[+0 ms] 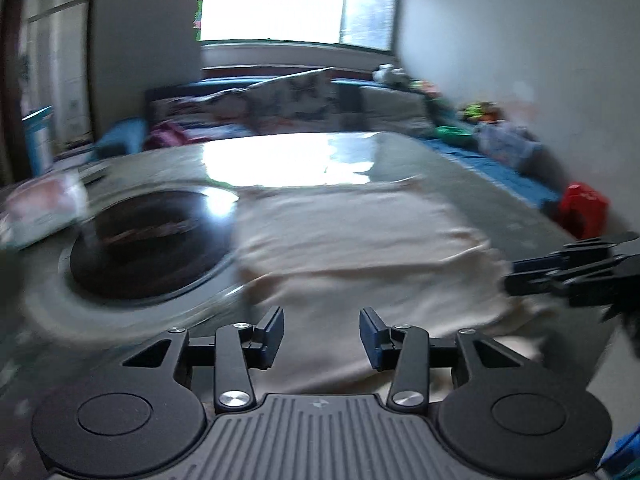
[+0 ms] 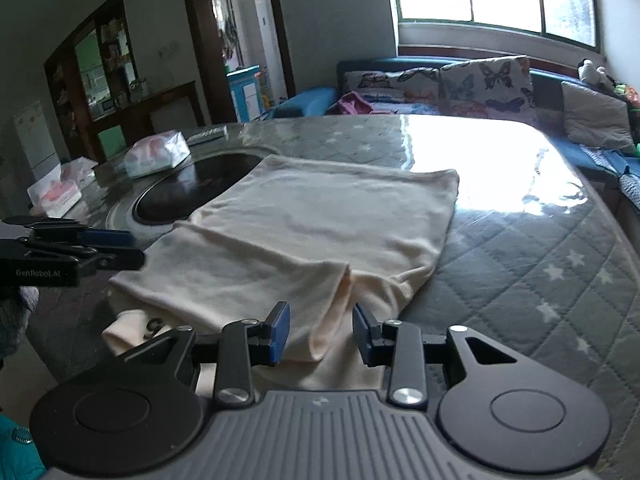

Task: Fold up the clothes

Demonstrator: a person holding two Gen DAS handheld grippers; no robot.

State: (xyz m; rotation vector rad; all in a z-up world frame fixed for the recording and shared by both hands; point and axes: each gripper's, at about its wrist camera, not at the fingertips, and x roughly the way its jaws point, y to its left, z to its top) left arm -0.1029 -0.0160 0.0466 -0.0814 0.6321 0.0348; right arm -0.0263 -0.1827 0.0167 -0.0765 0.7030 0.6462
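- My left gripper (image 1: 322, 334) and right gripper (image 2: 320, 334) gape wide, both holding nothing.
- Cream garment (image 2: 312, 224) lies part-folded at the quilted table's (image 2: 540, 264) near edge, so I judge 2 near corners reachable.

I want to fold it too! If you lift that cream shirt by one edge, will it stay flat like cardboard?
Probably not. The cream knit garment already lies in soft folds and wrinkles, so it would likely droop. It looks thin, so probably light. On the glossy clear table cover it may slide when pushed.
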